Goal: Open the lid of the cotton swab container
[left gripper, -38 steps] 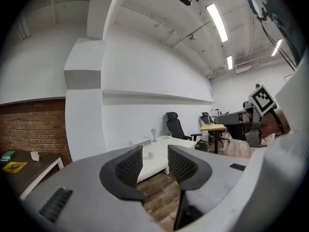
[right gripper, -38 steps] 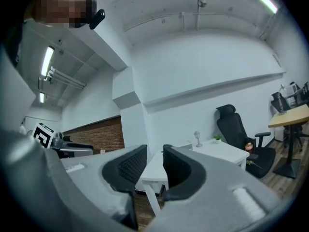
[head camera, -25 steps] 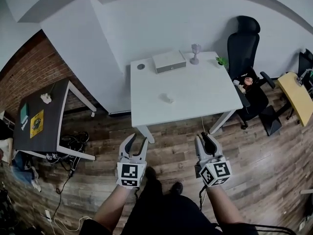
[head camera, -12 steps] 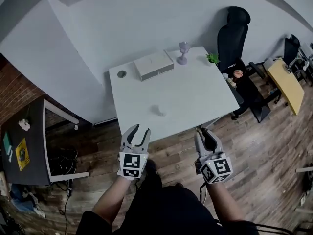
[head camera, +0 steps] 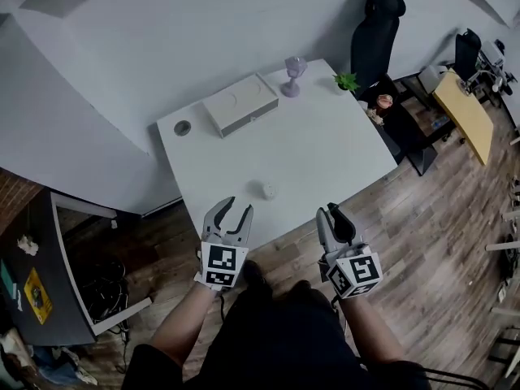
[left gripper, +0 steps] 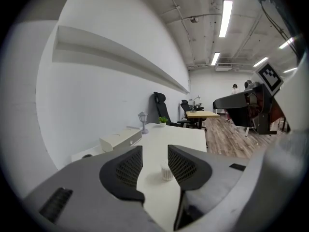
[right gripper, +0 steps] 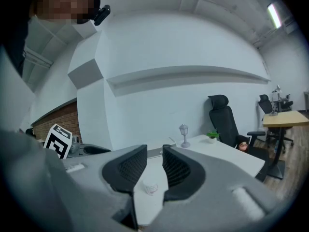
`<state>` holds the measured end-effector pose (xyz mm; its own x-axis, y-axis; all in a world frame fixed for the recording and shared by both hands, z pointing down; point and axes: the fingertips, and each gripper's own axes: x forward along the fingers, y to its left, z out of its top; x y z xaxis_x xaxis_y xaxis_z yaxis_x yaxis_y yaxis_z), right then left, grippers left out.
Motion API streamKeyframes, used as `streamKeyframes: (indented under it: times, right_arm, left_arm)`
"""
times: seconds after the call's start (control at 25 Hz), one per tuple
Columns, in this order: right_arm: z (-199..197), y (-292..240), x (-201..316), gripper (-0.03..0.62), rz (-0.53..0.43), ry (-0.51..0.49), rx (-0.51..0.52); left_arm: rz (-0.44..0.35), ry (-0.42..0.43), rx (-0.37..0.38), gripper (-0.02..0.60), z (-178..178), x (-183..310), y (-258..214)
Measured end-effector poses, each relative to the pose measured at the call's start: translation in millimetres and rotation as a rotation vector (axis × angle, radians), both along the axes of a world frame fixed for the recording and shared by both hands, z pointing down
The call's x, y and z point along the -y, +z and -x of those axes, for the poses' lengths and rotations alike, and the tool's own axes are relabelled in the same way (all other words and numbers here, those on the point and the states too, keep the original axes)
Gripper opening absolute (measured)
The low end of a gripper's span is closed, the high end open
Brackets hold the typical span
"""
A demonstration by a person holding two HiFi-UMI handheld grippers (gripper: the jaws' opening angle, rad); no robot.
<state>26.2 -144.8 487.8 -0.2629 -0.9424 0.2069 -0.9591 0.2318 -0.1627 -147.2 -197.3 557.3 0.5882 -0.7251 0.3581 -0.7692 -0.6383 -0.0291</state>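
The cotton swab container is a small white ribbed tub with its lid on, standing near the front edge of the white table. Both grippers hang just short of that edge, apart from the tub. My left gripper is below and left of it, open and empty; in the left gripper view the container shows beyond the gap of the left gripper. My right gripper is lower right of the tub, jaws narrowly parted and empty. In the right gripper view the container shows past the right gripper.
A flat white box, a grey round disc, a purple lantern ornament and a small potted plant stand along the table's far side. A black office chair is at its right, a dark side table at left.
Both grippers and the head have come up to the white table's front edge; the container now lies just ahead of the jaws. Neither gripper's jaw gap has visibly changed.
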Motion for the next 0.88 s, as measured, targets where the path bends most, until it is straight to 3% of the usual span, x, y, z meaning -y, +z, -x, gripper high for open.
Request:
streamKeyframes:
  times: [0.2, 0.36, 0.56, 0.88]
  right_arm:
    - [-6, 17, 18, 0.098, 0.023, -0.019, 0.018]
    - [-18, 25, 31, 0.098, 0.031, -0.049, 0.045]
    - [-47, 44, 42, 0.095, 0.064, -0.062, 0.074]
    - [-99, 67, 40, 0.095, 0.117, -0.019, 0.075]
  left_arm:
    - [0.043, 0.011, 0.025, 0.163, -20, 11, 29]
    - [0.124, -0.009, 0.049, 0.169, -42, 12, 71]
    - [0.235, -0.078, 0.066, 0.233, -64, 26, 123]
    - [0.287, -0.18, 0.104, 0.319, -97, 51, 176]
